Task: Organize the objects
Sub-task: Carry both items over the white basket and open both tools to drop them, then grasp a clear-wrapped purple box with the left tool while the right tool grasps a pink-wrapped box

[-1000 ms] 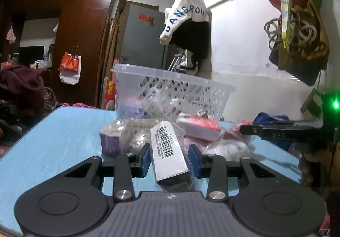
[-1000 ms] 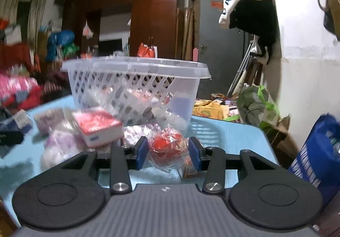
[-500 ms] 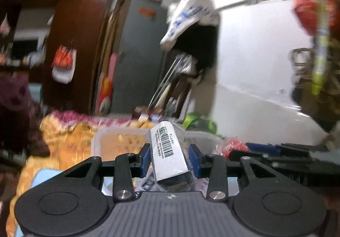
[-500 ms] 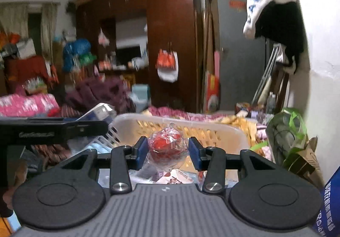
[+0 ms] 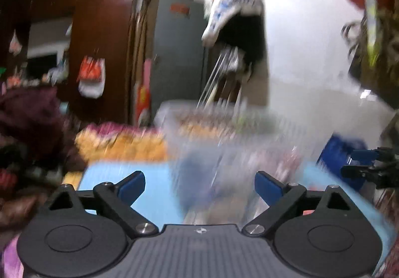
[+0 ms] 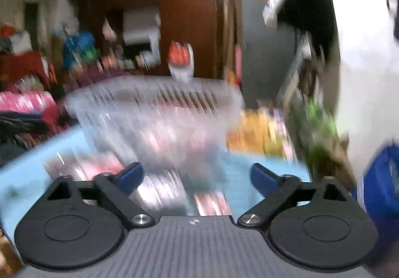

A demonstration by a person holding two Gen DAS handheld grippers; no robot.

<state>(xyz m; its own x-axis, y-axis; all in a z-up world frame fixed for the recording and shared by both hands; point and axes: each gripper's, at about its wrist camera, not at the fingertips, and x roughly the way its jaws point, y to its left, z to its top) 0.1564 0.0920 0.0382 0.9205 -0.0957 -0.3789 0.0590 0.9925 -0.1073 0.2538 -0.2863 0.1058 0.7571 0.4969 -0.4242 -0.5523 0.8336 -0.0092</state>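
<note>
Both views are heavily motion-blurred. My left gripper (image 5: 199, 184) is open and empty in front of the clear plastic basket (image 5: 214, 126) on the blue table (image 5: 139, 178). My right gripper (image 6: 194, 175) is open and empty, facing the same basket (image 6: 154, 108) from the other side. Blurred wrapped packets (image 6: 159, 185) lie on the table between the right gripper and the basket. The right gripper also shows in the left wrist view (image 5: 371, 171) at the far right. The barcode packet and the red packet are not between the fingers.
A dark wooden wardrobe (image 5: 99, 41) and a grey door (image 5: 179, 53) stand behind. A white-and-black garment (image 5: 237, 24) hangs on the wall. A blue bag (image 6: 381, 185) sits at the right. Piled clothes (image 5: 27, 123) lie at the left.
Both grippers have opened and let go of their packets, the barcode packet on the left and the red one on the right. Both views have dropped back toward the table and are moving fast.
</note>
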